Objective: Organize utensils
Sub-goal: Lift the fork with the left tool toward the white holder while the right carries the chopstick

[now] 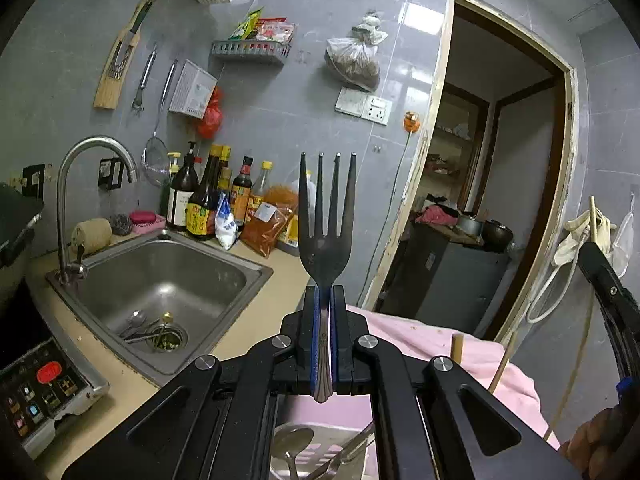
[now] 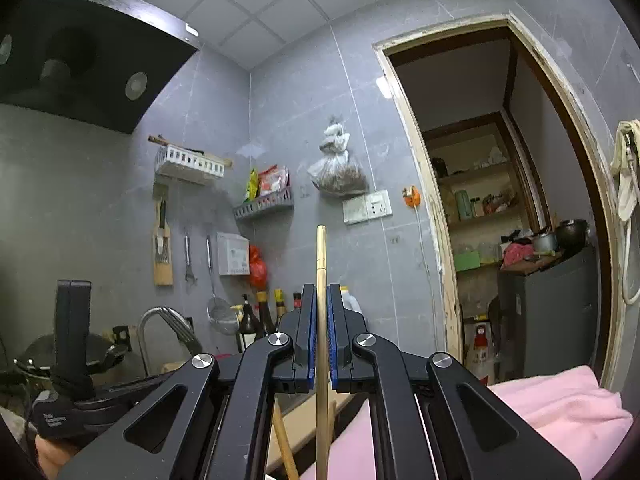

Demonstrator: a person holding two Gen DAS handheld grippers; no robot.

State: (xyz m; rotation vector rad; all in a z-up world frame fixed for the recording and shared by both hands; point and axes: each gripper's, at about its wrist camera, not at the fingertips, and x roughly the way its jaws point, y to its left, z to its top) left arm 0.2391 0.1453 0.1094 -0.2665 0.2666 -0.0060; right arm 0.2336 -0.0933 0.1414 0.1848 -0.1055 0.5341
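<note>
Dim, cool indoor light in both fisheye views, strong barrel distortion bending the door frame [image 1: 436, 152] and walls, black vignette at the corners, white glare patches on the glossy grey wall tiles [image 1: 420, 16], murky shadow under the range hood [image 2: 80, 60], slight softness toward the edges

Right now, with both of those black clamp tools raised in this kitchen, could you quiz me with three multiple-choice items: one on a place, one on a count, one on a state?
1. Where does the loose metal spoon lie?
A. in the steel sink
B. on the wall shelf
C. in the doorway

2. How many tines has the dark metal fork?
A. two
B. three
C. four

3. What is the right gripper doing?
A. standing open and empty
B. shut on a pale wooden chopstick
C. shut on a bottle

Answers: 1 A, it rests by the drain; 2 C, four points show above the left gripper; 3 B, the stick stands between its blue pads.
</note>
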